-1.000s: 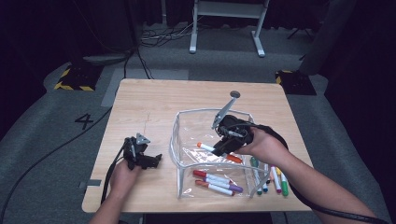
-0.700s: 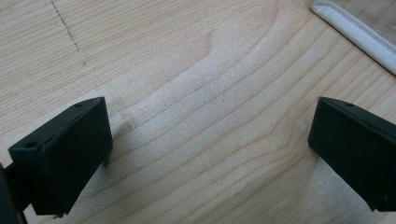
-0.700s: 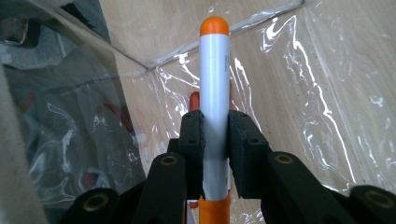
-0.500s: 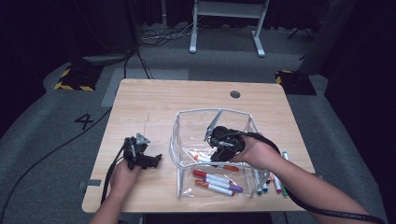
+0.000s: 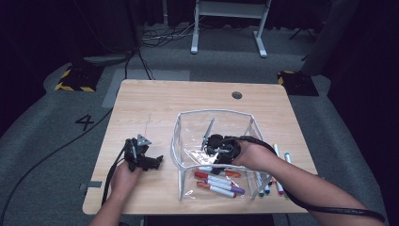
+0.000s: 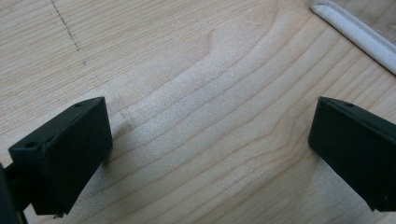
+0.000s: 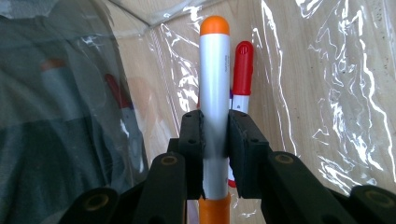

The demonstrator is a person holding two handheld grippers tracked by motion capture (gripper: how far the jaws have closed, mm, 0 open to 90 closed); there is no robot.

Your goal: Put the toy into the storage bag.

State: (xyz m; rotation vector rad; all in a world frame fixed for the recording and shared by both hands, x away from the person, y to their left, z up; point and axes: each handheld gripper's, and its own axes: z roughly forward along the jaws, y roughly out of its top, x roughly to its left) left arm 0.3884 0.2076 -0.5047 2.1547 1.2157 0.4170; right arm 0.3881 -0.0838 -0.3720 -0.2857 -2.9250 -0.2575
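Right gripper (image 7: 215, 154) clamped mid-barrel on orange-capped marker (image 7: 214, 84), inside clear plastic pouch (image 5: 188, 127); I judge marker light, rigid, slick, so I keep hold central; red marker (image 7: 243, 70) just beyond; left gripper (image 6: 210, 154) wide, empty.

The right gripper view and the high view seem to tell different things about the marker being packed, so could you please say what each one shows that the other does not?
The right gripper view shows the right gripper clamped on an orange-capped marker, with a red-capped marker just behind it. The high view shows the left gripper resting on the wooden table, and loose markers outside the clear plastic pouch. Both show the pouch's clear film, the tabletop and markers lying inside.
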